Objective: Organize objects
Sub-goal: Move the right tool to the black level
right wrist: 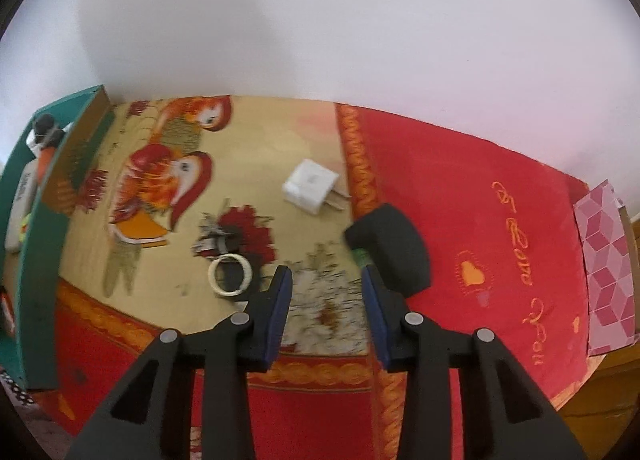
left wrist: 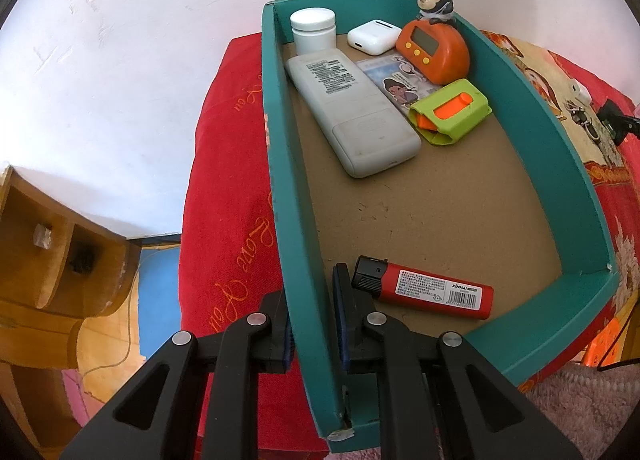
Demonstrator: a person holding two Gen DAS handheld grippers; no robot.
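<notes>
- The left gripper [left wrist: 310, 302] is reaching in from the bottom centre of the left wrist view, pointing steeply down, and is clamping the left wall of the teal box [left wrist: 280, 164]: one finger is sitting outside the wall, the other inside, with the pads pressing the wall from both sides.
- The teal box is lying on the red patterned cloth [left wrist: 228, 196], filling the middle and right of that view.
- Inside the box, a red lighter [left wrist: 424, 287] is lying flat near the lower edge, just beside the inner finger of the left gripper.
- Toward the upper part of the box, a white remote control [left wrist: 352, 112] is lying diagonally, with a white jar [left wrist: 313, 30] standing in the upper left corner.
- A white earbud case [left wrist: 374, 36], an orange timer [left wrist: 434, 50] with a small figurine [left wrist: 434, 4] on top, a picture card [left wrist: 400, 78] and a green and orange clip-like item [left wrist: 450, 112] are sitting along the upper right of the box.
- The right gripper [right wrist: 326, 296] is coming in from the bottom centre of the right wrist view, tilted down over the cloth, its jaws standing part-way apart with nothing between them.
- A black block-like object [right wrist: 390, 246] is lying just beside the right finger; whether they are touching cannot be told.
- A white charger plug [right wrist: 310, 184] is lying on the cloth above centre, and a pale ring [right wrist: 230, 274] beside a small dark blurred item is lying left of the gripper.
- The box is showing at the far left edge of the right wrist view.
</notes>
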